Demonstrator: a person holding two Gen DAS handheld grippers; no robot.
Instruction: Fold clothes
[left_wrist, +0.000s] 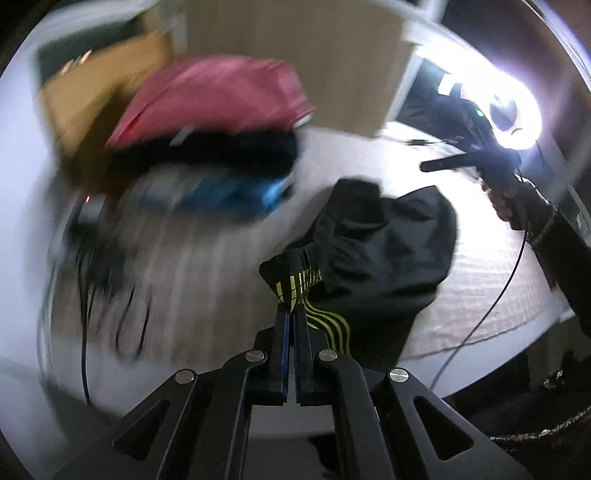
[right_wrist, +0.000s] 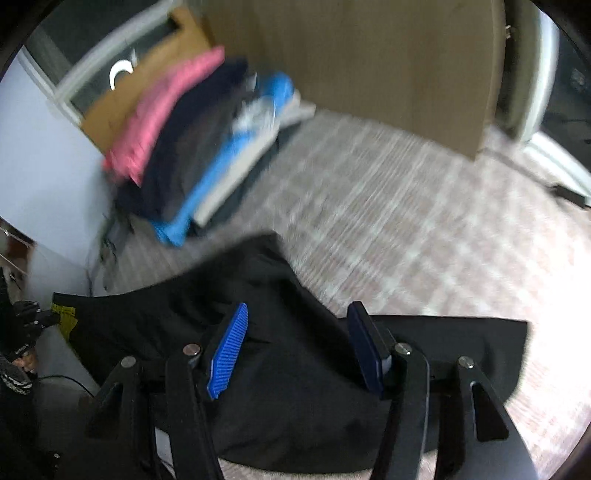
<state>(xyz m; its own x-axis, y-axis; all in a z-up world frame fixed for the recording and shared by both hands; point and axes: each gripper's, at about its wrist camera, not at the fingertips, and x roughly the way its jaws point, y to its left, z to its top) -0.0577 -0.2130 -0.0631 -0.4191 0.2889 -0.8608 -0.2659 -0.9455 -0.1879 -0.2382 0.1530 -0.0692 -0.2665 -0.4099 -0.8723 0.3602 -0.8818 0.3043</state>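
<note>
**Black Garment Held at One Edge, Folded Stack Beyond**

While the black garment (left_wrist: 388, 251) is lifted from the checked bed cover (left_wrist: 491, 295), it is pinched at its yellow-striped trim (left_wrist: 295, 288) between the closed fingers of the left gripper (left_wrist: 291, 317). The cloth is seen bunched and hanging ahead of and to the right of those fingertips, with no flat crease visible.

The right gripper (right_wrist: 295, 339) is held with its fingers spread wide and nothing is gripped between them. The garment is spread directly beneath and ahead of it, with one flat edge running off to the right and the striped corner off to the far left.

Ahead and to the left of both grippers, a stack of folded clothes (right_wrist: 192, 147) is seen, topped by a pink piece (right_wrist: 162, 114), with dark and blue pieces below. A cardboard box (left_wrist: 88, 96) is seen behind the stack.

Progress is judged as partial: several items lie folded, while the black garment is unfolded and in hand. Whether further loose clothes remain cannot be told, as much of both views is blurred.
</note>
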